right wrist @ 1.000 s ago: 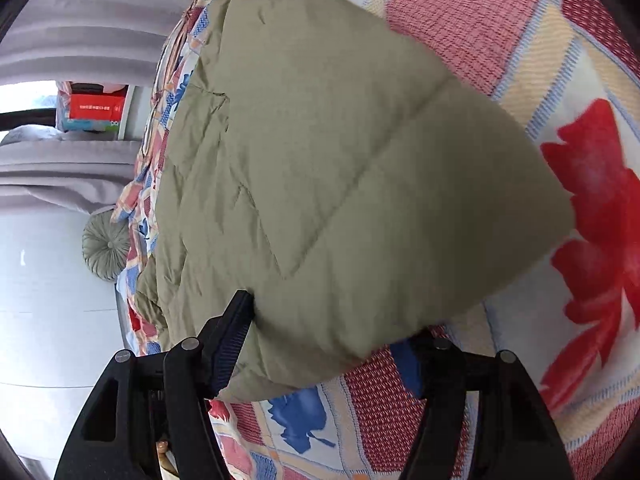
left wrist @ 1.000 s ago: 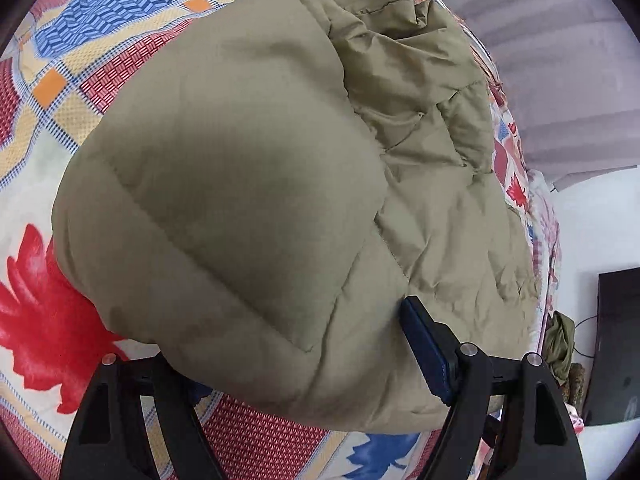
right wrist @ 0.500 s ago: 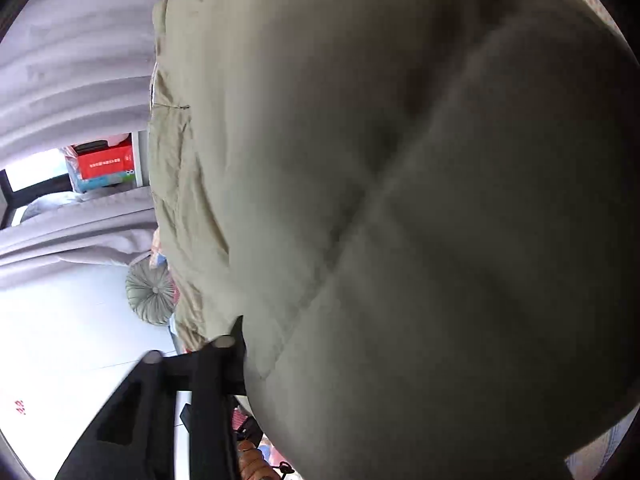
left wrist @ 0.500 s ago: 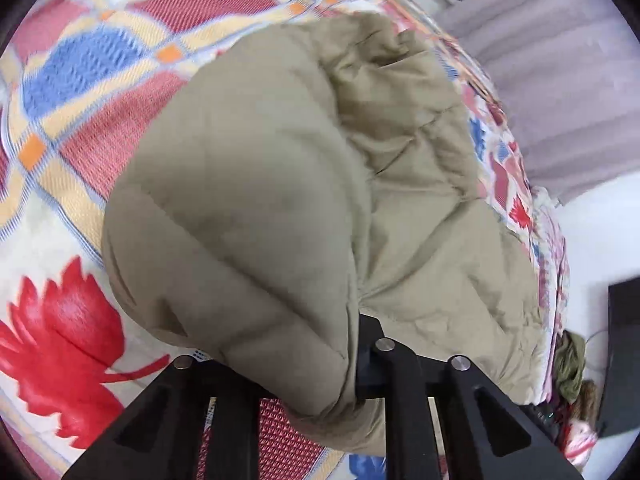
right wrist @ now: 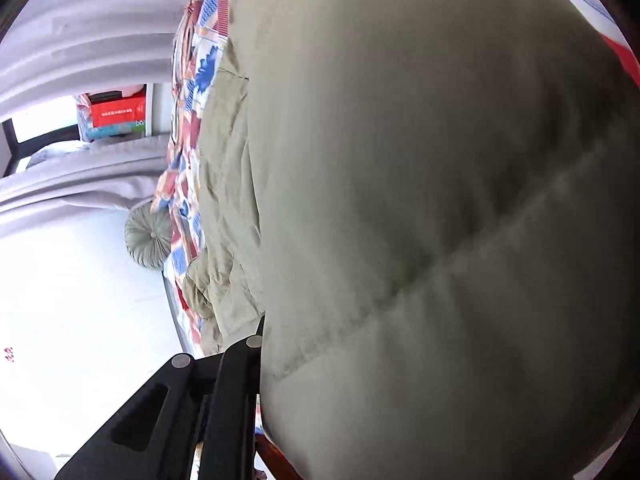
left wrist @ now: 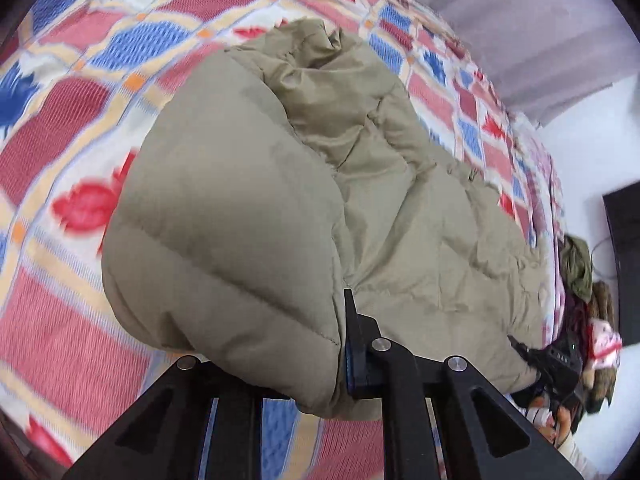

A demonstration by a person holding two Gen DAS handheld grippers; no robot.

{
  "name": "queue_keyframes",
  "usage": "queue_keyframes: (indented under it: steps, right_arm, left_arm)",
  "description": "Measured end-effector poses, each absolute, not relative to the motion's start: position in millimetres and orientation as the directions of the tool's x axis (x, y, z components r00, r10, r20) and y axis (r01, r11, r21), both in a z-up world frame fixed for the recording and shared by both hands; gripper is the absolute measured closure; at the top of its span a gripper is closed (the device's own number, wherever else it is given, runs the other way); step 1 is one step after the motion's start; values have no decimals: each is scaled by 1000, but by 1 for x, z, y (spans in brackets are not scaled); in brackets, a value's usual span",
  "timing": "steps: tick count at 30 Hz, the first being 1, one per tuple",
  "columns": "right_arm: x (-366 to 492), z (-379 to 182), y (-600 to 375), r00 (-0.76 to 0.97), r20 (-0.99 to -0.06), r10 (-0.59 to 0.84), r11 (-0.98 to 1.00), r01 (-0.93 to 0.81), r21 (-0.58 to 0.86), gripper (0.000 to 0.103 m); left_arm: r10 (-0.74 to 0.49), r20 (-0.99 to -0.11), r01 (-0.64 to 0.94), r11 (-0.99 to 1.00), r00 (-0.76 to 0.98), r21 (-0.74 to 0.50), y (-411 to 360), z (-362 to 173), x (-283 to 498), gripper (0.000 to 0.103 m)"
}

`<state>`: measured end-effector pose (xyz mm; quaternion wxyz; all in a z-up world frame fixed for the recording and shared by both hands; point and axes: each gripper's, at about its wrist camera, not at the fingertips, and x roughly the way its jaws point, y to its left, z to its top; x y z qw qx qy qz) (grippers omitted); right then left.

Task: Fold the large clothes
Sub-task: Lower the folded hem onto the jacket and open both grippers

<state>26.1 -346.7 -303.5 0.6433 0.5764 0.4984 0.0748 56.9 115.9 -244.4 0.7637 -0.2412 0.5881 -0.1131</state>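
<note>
A large khaki quilted down jacket (left wrist: 248, 216) lies on a patterned bedspread (left wrist: 64, 128). My left gripper (left wrist: 288, 356) is shut on the jacket's near hem corner and holds it lifted above the bed. In the right wrist view the jacket (right wrist: 440, 200) fills most of the frame, draped over my right gripper (right wrist: 320, 360), which is shut on its edge; only the left finger (right wrist: 244, 360) shows. The rest of the jacket runs away across the bed, wrinkled. The other gripper shows in the left wrist view (left wrist: 556, 360) at the jacket's far hem.
The bedspread has red, blue and white squares with leaf prints. Grey curtains (right wrist: 72, 40) hang behind the bed. A round grey cushion (right wrist: 146, 236) sits at the bed's edge. A pile of clothes (left wrist: 580, 268) and a dark screen (left wrist: 624, 264) stand beyond the bed's right side.
Both grippers closed on the jacket's hem and lifted it. The hem has risen off the bed, and the jacket now covers most of the right wrist view.
</note>
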Motion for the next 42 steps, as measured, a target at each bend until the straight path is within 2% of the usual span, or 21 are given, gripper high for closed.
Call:
queue_keyframes:
  steps: [3,5,7,9,14,17,18,20,24,29,31,35,39,42]
  right_arm:
    - [-11,-309,-348,455,-589,668,334,524,784,84]
    - [-26,-316,-349,417,-628,657,353,566,745,79]
    - [-34,-319,-350,381,-660,647,363,608,706,64]
    - [-37,-312,-350,357,-685,635,394,613,685,55]
    - [-51,-274,-348,256,-726,638,525,545,653,54]
    - [-62,-247,-344,235,-662,712,529,441,725,52]
    - [-68,-235,-342,250,-620,743,506,396,766,55]
    - [-65,-215,-339,283,-606,744,514,336,789,61]
    - [-18,-200,-319,344,-675,653,605,300,738,78]
    - [39,-207,-279,339,-781,525,788,152,596,79]
    - [78,-224,-252,326,-814,481,837,106,537,79]
    - [113,-276,-232,303,-843,444,867,91,489,80]
    - [133,-302,-233,307,-836,454,865,74,497,88]
    - [136,-292,-251,298,-839,455,867,66,493,88]
  left_arm:
    - [-469,-862,-125,859,195,-496,118,-258,16,85]
    - [-449,-880,-133,873,153,-469,120,-262,-6,84]
    - [-416,-900,-93,899,131,-429,121,-255,-21,84]
    - [-389,-914,-43,917,116,-396,124,-239,-30,84]
    - [-311,-935,59,950,170,-306,142,-179,-32,84]
    - [-322,-920,83,947,225,-311,154,-148,-20,84]
    - [-338,-910,101,941,240,-323,152,-142,-14,84]
    - [-368,-895,140,929,253,-343,135,-140,6,84]
    - [-414,-878,257,899,240,-354,76,-158,45,84]
    - [-392,-880,373,884,267,-281,11,-195,85,84]
    - [-321,-899,373,906,298,-201,-2,-222,101,84]
    - [-303,-903,322,925,304,-201,1,-270,134,84]
    - [-313,-897,327,922,314,-207,9,-270,151,84]
    - [-254,-893,310,941,372,-139,31,-253,159,84]
